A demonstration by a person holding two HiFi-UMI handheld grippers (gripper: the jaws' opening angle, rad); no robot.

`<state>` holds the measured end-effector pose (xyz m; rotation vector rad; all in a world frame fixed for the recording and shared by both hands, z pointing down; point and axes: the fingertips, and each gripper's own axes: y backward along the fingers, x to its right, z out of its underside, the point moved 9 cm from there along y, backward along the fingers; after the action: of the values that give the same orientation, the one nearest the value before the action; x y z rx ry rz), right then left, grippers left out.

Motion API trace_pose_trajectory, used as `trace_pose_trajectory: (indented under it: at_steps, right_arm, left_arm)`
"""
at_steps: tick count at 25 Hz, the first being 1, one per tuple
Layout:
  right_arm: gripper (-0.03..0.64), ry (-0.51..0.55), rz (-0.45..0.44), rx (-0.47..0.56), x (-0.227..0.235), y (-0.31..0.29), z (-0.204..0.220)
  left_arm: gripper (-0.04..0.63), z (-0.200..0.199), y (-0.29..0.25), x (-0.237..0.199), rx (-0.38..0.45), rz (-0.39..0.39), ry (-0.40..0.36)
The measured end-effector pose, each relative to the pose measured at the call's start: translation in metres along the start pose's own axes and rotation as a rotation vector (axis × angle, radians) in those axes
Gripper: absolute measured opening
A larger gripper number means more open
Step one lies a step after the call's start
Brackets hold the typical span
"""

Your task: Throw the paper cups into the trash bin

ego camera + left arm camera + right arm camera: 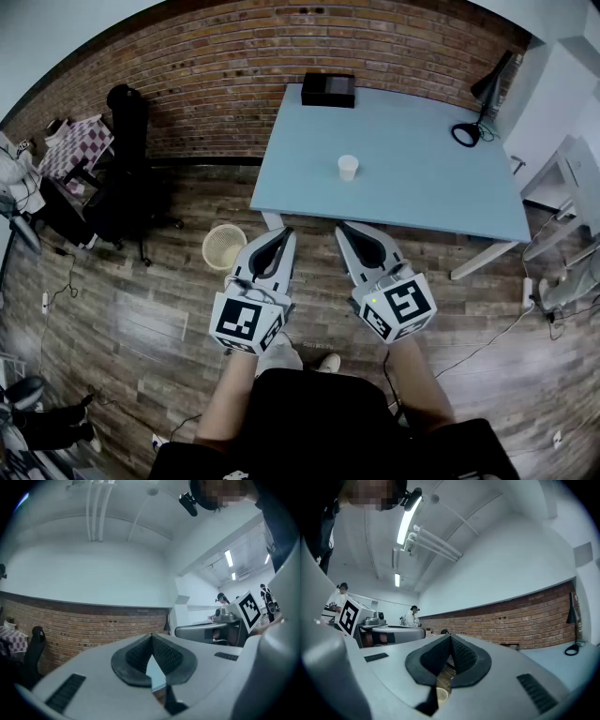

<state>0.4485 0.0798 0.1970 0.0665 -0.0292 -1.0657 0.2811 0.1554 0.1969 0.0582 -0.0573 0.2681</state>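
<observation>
— Down by the person's waist, what are the two tools doing?

— Both are held low and level, side by side over the wooden floor [141,309]. The left claw [284,232] and the right claw [343,228] are each pinched fully together, pads meeting at the tip with nothing between them. I'd judge this a ready stance, with neither reaching yet.

— So nothing has been picked up?

— No. The paper cup [348,168] stands upright and alone on the pale blue tabletop [422,187], a little beyond the claws and nearer the right one. That side looks the handier for the grasp, but its jaws would have to spread first.

— And where does it have to go?

— Into the trash bin [224,247], a pale mesh basket on the floor just left of the left claw, beside the tabletop's near corner. It's a short carry, I'd say.

— What lies further off?

— There's a black box [328,90] at the tabletop's far edge, a desk lamp [487,89] at the right, and an office chair [127,178] at the left. A brick wall [234,66] closes the room behind.
</observation>
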Motion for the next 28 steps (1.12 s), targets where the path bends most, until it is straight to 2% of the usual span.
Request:
trace_pose_trajectory:
  at_steps: [7, 14, 28]
  right_arm:
    - [0.006, -0.02, 0.004, -0.013, 0.006, -0.011, 0.008]
    - [0.006, 0.017, 0.041, -0.076, 0.021, -0.039, 0.015]
    - [0.006, 0.015, 0.158, -0.141, 0.075, -0.115, 0.025]
  left_arm:
    - [0.002, 0.007, -0.009, -0.01, -0.01, 0.009, 0.01]
    - [0.002, 0.024, -0.033, -0.039, -0.028, 0.027, 0.056]
    - [0.002, 0.038, -0.114, -0.12, -0.034, 0.137, 0.086]
